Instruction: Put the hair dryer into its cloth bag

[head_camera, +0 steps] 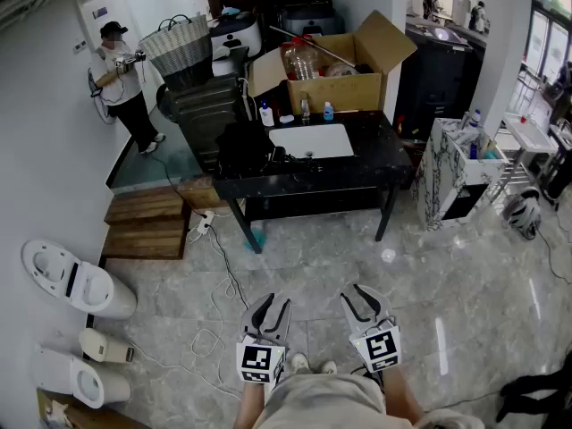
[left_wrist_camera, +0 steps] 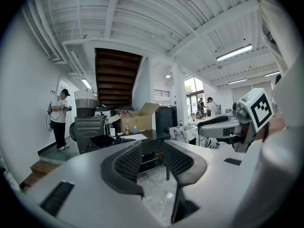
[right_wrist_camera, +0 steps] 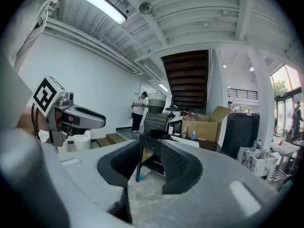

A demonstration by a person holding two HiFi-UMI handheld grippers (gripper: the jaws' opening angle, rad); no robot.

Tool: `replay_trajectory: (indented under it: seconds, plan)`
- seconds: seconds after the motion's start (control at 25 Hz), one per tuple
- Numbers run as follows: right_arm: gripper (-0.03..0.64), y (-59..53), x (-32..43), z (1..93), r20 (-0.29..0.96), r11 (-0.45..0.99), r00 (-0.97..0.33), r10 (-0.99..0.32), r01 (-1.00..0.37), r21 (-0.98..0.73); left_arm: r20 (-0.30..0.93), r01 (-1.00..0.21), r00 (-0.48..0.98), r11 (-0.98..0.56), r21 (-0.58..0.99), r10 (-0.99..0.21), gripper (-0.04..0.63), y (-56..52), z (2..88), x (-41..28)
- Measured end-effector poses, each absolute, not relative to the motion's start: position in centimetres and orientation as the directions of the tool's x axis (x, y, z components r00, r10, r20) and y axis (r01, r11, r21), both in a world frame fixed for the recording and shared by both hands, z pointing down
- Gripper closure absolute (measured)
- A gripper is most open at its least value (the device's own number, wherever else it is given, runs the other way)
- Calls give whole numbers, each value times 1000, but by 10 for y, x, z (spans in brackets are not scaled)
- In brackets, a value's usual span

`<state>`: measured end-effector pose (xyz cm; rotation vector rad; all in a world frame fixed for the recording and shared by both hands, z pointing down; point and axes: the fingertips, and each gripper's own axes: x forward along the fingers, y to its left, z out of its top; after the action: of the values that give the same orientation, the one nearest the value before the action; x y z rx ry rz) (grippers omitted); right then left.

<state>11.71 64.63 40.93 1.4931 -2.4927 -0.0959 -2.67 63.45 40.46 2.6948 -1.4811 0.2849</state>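
The left tool [head_camera: 272,306] and the right tool [head_camera: 357,297] hang low over the tiled floor [head_camera: 447,266], each with its jaws slightly apart and nothing between them. Well apart from both, a black heap [head_camera: 244,147] lies at the left end of the tabletop [head_camera: 375,164]. It seems to be the hair dryer and bag, but I cannot tell them apart.

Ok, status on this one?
Left hand-held gripper and right hand-held gripper open, empty. Dark heap on black table ahead; hair dryer not made out. White cable across the floor.
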Motion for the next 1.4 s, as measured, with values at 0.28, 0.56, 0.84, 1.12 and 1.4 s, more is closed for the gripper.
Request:
replay_trajectory:
  seconds: [0.28,0.56,0.84,1.12,1.4]
  plan:
    - [488,657,134,403,150,471,-456,-877,-878,89,211,-845,511,-532,-52,-833,451,656,408,-3]
    - [488,642,135,409,160,488,-468,-869,-864,125,188,-843,511,-532,-83,-839,451,637,401,5]
    - [488,605,123,409,164,479,-457,-874,-866,145,181,-835,525,-544,-80,-832,451,600,402,-3]
    - [488,558,110,408,186,465,-438,-880,-874,143,165,-823,546,-563,-74,-821,451,547,395,-14]
    - [489,504,91,403,190,448,-418,-889,-878,166,159,-807,571,-586,-71,-806,451,488,392,-31]
